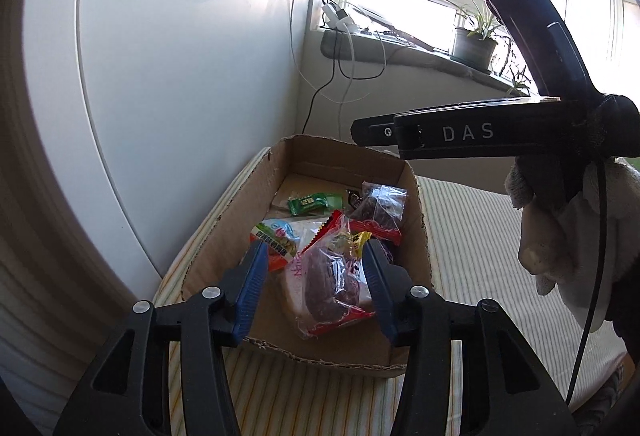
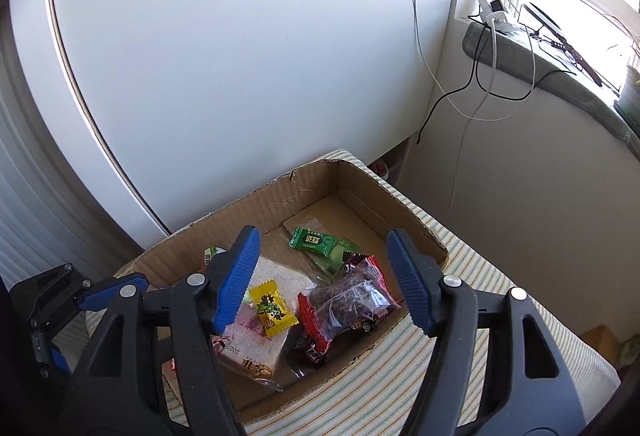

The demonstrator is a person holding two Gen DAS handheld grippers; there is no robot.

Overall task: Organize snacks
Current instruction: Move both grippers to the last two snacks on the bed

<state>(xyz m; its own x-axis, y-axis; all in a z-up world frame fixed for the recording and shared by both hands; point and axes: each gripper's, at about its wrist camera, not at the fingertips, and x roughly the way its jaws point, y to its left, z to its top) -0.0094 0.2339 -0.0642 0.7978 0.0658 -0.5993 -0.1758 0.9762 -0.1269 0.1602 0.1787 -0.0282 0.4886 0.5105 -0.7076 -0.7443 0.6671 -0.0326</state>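
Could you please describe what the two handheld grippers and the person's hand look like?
Both the left gripper and right gripper have black frames, silver screws and ribbed blue pads. The hand wears a white knit glove; the right tool's body reads DAS, with a black cable.

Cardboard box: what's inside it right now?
In the cardboard box: a green candy, a yellow candy on top of a white bread packet, and clear red-edged packets of dark snacks. Whatever lies under the pile is covered.
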